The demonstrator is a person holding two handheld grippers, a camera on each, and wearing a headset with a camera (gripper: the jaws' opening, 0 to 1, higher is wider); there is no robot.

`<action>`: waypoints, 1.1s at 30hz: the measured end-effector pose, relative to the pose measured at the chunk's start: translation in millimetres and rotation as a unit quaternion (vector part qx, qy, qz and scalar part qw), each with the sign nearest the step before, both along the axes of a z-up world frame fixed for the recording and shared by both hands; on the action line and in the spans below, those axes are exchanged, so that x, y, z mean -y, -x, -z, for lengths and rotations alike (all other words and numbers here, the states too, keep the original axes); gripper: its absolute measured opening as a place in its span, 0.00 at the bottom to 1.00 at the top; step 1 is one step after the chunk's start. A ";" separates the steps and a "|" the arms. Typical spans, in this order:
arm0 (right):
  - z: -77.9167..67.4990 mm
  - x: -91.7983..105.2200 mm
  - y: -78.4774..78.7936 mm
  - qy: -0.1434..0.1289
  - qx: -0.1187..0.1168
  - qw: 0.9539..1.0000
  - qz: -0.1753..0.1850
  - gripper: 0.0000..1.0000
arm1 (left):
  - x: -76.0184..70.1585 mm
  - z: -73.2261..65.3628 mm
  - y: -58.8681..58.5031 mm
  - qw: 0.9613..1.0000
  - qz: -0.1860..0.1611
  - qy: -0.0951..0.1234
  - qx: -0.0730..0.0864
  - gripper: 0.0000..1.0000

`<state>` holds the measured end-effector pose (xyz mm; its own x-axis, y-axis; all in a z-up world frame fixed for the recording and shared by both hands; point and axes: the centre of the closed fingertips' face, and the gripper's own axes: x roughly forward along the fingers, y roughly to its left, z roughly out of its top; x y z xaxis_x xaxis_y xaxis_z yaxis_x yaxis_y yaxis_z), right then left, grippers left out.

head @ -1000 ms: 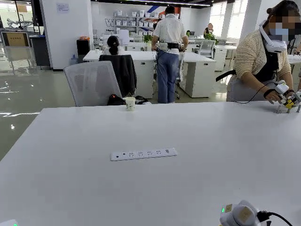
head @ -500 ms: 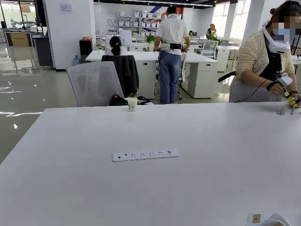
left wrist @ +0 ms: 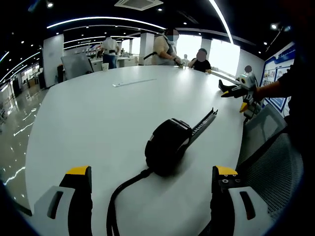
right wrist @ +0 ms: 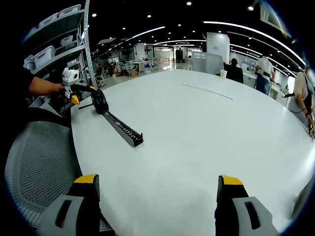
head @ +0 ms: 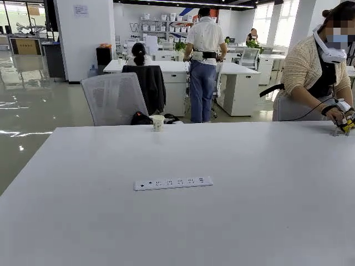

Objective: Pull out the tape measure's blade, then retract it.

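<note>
Left hand-held gripper: jaws spread wide, holding nothing. The black tape measure lies on the white surface just ahead, between the jaw lines, near the surface edge. Its blade is pulled out part-way and lies flat. A dark cord runs from the case toward the camera.

Right hand-held gripper: jaws wide apart, empty, well apart from the blade tip.

A power strip lies mid-surface and a paper cup stands at the far edge, both well apart from the tape measure. A mesh chair stands behind the cup.
</note>
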<state>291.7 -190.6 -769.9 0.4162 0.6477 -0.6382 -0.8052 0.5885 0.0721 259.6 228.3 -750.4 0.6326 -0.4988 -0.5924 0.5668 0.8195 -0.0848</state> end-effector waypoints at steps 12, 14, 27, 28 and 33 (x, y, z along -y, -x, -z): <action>2.5 14.9 17.8 0.007 0.004 1.000 0.016 0.99 | -11.2 9.3 20.0 1.000 -0.016 0.005 -0.012 0.99; 1.9 17.9 18.7 0.010 0.003 1.000 0.023 0.99 | -10.5 9.1 22.4 1.000 -0.016 0.005 -0.012 0.99; 3.1 27.2 31.5 0.029 0.002 1.000 0.004 0.99 | -10.5 8.9 23.6 1.000 -0.011 0.002 -0.009 0.99; 2.6 27.5 30.5 0.027 0.003 1.000 0.005 0.99 | -10.5 9.1 23.7 1.000 -0.010 0.002 -0.010 0.99; 2.5 28.5 30.9 0.025 -0.001 1.000 0.007 0.99 | -8.9 10.0 24.3 1.000 -0.010 0.004 -0.012 0.99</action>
<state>260.8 -219.1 -772.4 0.4236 0.6087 -0.6709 -0.7964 0.6032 0.0444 235.4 237.2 -760.4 0.6277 -0.4913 -0.6038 0.5484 0.8296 -0.1050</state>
